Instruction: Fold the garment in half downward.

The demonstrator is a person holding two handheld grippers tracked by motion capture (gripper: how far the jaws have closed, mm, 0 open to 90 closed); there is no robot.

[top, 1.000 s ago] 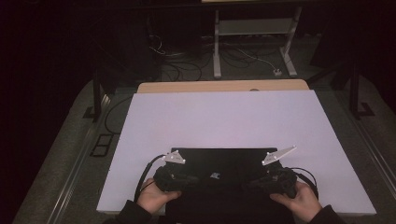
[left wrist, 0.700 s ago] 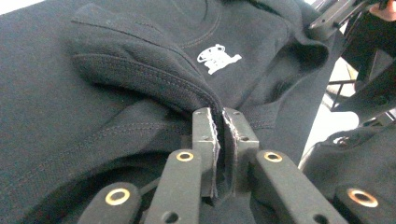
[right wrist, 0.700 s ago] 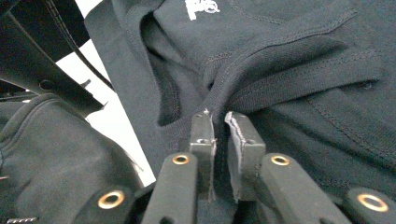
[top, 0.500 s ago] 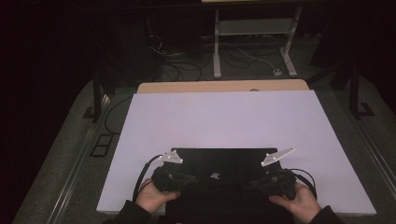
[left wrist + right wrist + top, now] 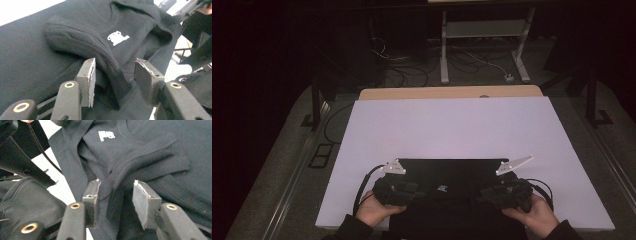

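Observation:
A black garment [image 5: 447, 175] with a small white logo [image 5: 442, 188] lies flat at the near edge of the white table [image 5: 452, 125]. My left gripper [image 5: 412, 189] rests on its near left part, my right gripper [image 5: 489, 192] on its near right part, each held by a hand. In the left gripper view the jaws of the left gripper [image 5: 115, 67] stand apart around a raised fold of black cloth [image 5: 110, 62], having just been opening. The right gripper [image 5: 117, 185] likewise straddles a seamed fold [image 5: 117, 177], its jaws just opened and the pads not pressing.
A strip of wooden tabletop [image 5: 452, 92] shows behind the white board. Beyond it stand a white-framed stand [image 5: 482, 30] and cables on the floor [image 5: 397, 60]. Dark posts rise at the left [image 5: 316, 100] and right [image 5: 592, 95]. The white surface stretches bare beyond the garment.
Both hands stay in place at the garment's near corners. The garment has not shifted in the high view.

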